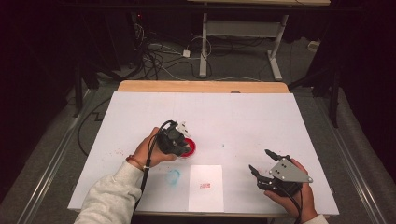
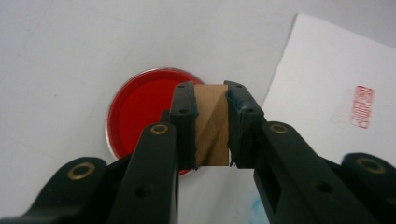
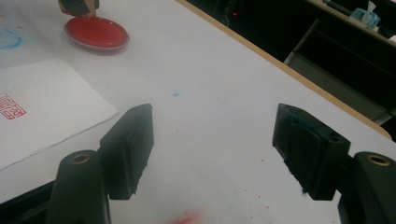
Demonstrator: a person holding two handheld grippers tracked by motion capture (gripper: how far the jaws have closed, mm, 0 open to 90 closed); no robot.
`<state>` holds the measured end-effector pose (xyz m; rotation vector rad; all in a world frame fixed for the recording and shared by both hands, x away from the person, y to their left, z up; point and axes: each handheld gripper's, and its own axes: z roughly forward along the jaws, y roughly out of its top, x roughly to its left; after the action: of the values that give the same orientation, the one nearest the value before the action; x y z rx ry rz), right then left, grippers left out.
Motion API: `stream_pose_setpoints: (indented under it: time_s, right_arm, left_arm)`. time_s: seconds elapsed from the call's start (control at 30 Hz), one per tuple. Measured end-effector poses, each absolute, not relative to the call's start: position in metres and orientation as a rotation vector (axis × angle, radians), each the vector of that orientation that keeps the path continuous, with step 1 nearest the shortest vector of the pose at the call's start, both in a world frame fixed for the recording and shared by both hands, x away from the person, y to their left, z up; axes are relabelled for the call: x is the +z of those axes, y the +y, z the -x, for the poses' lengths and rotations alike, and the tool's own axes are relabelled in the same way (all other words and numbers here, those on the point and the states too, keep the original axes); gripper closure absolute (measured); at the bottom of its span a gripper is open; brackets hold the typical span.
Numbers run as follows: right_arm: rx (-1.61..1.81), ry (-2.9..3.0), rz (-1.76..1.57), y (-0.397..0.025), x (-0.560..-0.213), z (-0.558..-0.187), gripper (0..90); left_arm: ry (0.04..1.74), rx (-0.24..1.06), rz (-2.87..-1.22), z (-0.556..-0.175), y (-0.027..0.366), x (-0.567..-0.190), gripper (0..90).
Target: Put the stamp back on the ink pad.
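Wooden stamp (image 2: pixel 212 126) clamped upright in your left gripper (image 2: pixel 211 128), directly over red ink pad (image 2: pixel 144 109); paper sheet (image 1: pixel 206 186) lies toward you, rightward. Right gripper (image 3: pixel 212 154) wide open, idle.

**Left gripper over the red ink pad**

Left of frame centre, the black left gripper (image 1: pixel 175 140) sits at the round red ink pad (image 1: pixel 188 147) on the white-covered desk (image 1: pixel 243 121). Below them, near the bottom edge, lies a white rectangular paper sheet (image 1: pixel 206 186) bearing a small red stamp mark (image 1: pixel 204 185). At lower right, the black right gripper (image 1: pixel 262 163) rests with its jaws spread apart.
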<state>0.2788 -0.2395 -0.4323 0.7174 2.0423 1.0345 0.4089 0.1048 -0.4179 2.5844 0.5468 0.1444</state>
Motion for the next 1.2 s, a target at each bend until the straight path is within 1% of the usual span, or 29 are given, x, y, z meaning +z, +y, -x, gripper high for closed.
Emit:
stream_pose_setpoints:
  time_s: [0.13, 0.37, 0.43, 0.47, 0.53, 0.87, 0.97, 1.03, 1.1, 1.2]
  right_arm:
    - [1.033, 2.05, -0.723, -0.24, -0.433, -0.279, 29.9]
    - [1.031, 2.054, -0.723, -0.24, -0.434, -0.279, 30.0]
    - [1.03, 2.057, -0.725, -0.24, -0.434, -0.279, 30.0]
    - [1.03, 2.058, -0.725, -0.24, -0.434, -0.279, 30.0]
    - [1.032, 2.056, -0.726, -0.239, -0.434, -0.279, 30.0]
    - [1.026, 2.062, -0.722, -0.239, -0.434, -0.279, 30.3]
    - [1.028, 2.06, -0.721, -0.239, -0.434, -0.279, 30.2]
    - [1.028, 2.06, -0.721, -0.239, -0.434, -0.279, 30.1]
    - [1.028, 2.062, -0.723, -0.239, -0.434, -0.279, 30.1]
    - [1.027, 2.061, -0.724, -0.239, -0.434, -0.279, 30.1]
  left_arm:
    - [0.575, 0.128, -2.599, -0.417, 0.106, -0.422, 73.5]
    - [0.604, 0.146, -2.62, -0.428, 0.103, -0.429, 73.4]
    - [0.615, 0.19, -2.66, -0.43, 0.099, -0.432, 73.4]
    - [0.615, 0.192, -2.674, -0.43, 0.098, -0.433, 73.4]
    - [0.616, 0.166, -2.661, -0.433, 0.097, -0.435, 73.4]
    - [0.64, 0.148, -2.661, -0.438, 0.097, -0.44, 71.5]
    - [0.662, 0.163, -2.647, -0.438, 0.099, -0.439, 66.3]
    - [0.673, 0.149, -2.621, -0.437, 0.101, -0.438, 63.3]
    - [0.681, 0.166, -2.599, -0.436, 0.102, -0.436, 55.4]
    - [0.697, 0.203, -2.561, -0.433, 0.105, -0.431, 46.0]
